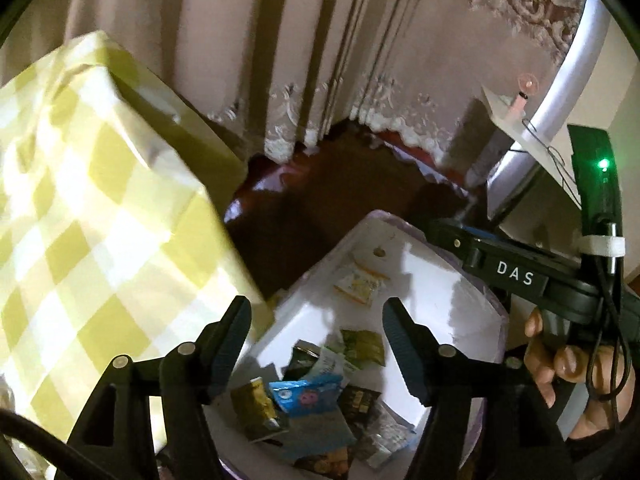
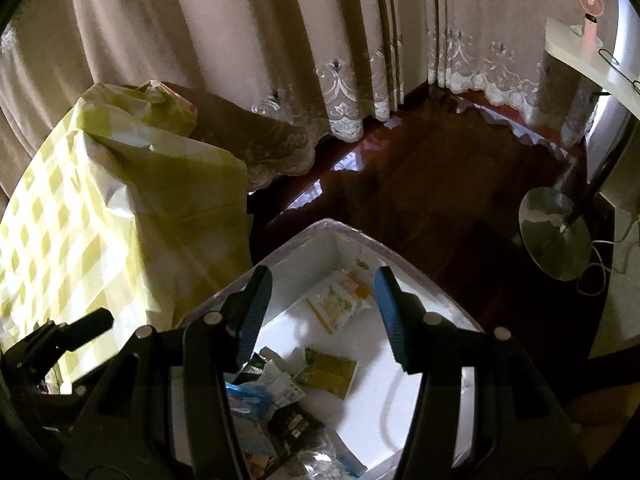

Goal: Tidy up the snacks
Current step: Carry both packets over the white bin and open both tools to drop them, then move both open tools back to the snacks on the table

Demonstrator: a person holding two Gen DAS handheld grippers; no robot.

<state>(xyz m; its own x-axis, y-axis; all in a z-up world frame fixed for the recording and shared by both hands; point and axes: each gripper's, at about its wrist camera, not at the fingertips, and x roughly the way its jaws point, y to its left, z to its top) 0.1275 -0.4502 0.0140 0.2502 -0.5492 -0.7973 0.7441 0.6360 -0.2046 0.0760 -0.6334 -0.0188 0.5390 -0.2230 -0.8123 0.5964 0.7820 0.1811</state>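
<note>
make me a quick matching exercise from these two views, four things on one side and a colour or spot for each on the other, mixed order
Things
1. tablecloth
2. white box
3. blue snack packet
4. floor lamp base

Descriptions
a. shiny metal disc on the dark floor
b. yellow and white checks
c. holds the loose snack packets
d. lies in the pile near the box's close end

Pairs: 1-b, 2-c, 3-d, 4-a

Beige lace-hemmed curtains [image 2: 280, 40], glossy dark wood floor [image 2: 420, 184], yellow-checked tablecloth [image 1: 80, 220].
</note>
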